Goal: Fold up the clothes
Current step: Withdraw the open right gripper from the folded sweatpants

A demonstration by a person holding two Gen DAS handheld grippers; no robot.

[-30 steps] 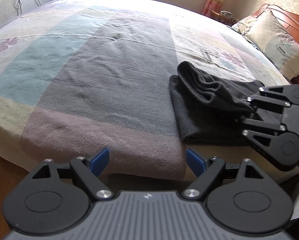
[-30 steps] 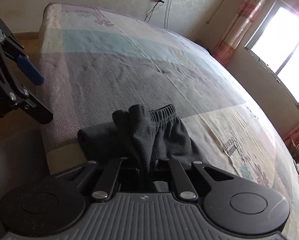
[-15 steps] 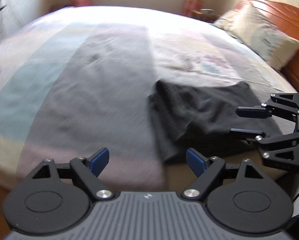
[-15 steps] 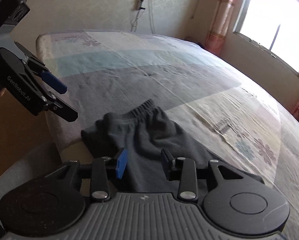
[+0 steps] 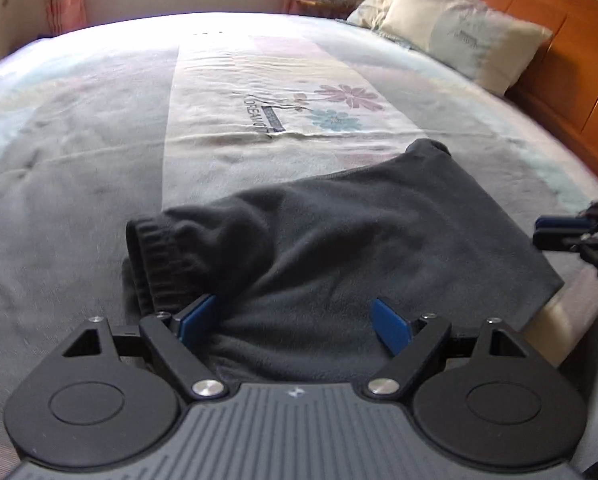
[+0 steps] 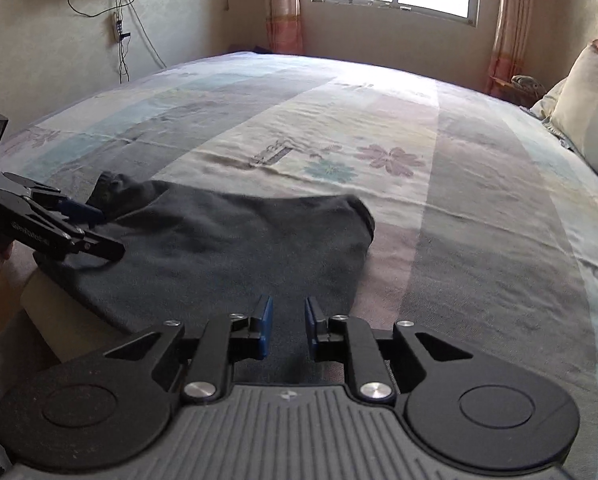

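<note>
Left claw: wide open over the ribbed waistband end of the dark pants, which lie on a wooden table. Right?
Not quite. The left claw is wide open at the ribbed waistband end of the dark pants, but they lie on a bed with a patterned sheet, not a wooden table. The left wrist view shows it, with a pillow by the headboard.

Dark grey garment (image 5: 379,240); pastel-striped, flowered bedspread (image 5: 259,92); orange-brown headboard (image 5: 559,60); cream pillow (image 5: 459,36).

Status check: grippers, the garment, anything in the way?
Left gripper open, over waistband end. Right gripper closing, nothing between pads. Dark grey pants folded on bed. Nothing in the way.
</note>
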